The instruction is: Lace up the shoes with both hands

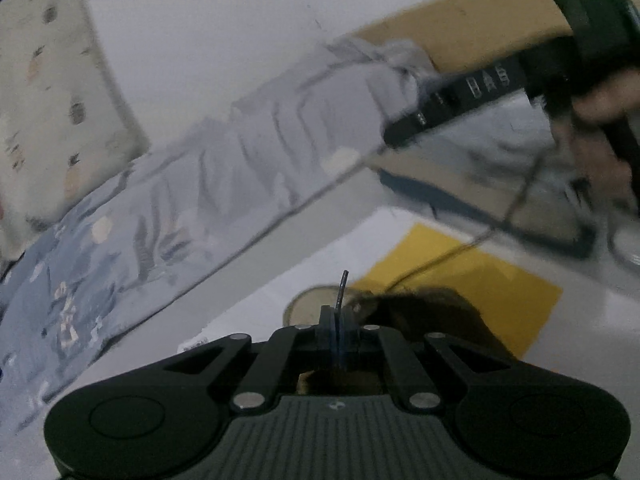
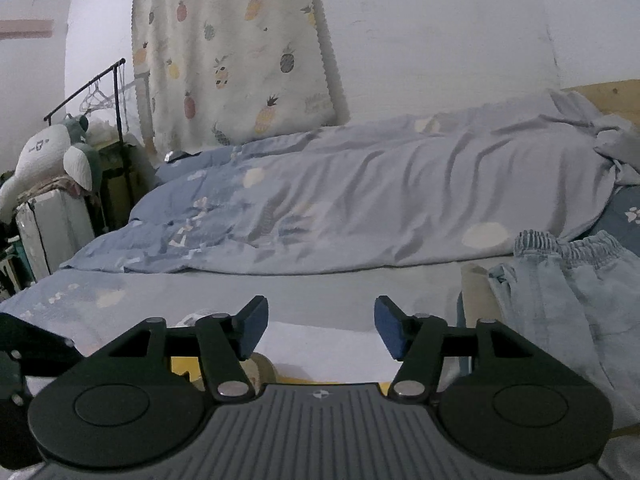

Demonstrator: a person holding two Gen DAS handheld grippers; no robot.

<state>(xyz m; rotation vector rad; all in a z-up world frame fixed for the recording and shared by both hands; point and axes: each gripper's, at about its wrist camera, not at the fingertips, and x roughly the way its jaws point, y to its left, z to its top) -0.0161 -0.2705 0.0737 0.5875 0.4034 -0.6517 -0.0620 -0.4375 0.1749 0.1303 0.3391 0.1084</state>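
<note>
My left gripper (image 1: 340,316) is shut on a thin dark shoelace end (image 1: 342,286) that pokes up from between its pads. Just behind it to the right lies a dark fuzzy shoe (image 1: 424,312), partly hidden by the fingers. A thin lace strand (image 1: 460,246) runs from the shoe up to the right, toward a person's hand (image 1: 600,120) holding the other tool, which is blurred. My right gripper (image 2: 320,328) is open with nothing between its blue pads (image 2: 390,334). It faces the bed, and the shoe is out of its view.
A yellow mat (image 1: 480,280) lies on the white table (image 1: 248,304) under the shoe, with a round tan object (image 1: 308,300) beside it. Beyond are a bed with a blue quilt (image 2: 360,200), pale jeans (image 2: 568,280), a pineapple-print cloth (image 2: 232,52) and a clothes rack (image 2: 116,80).
</note>
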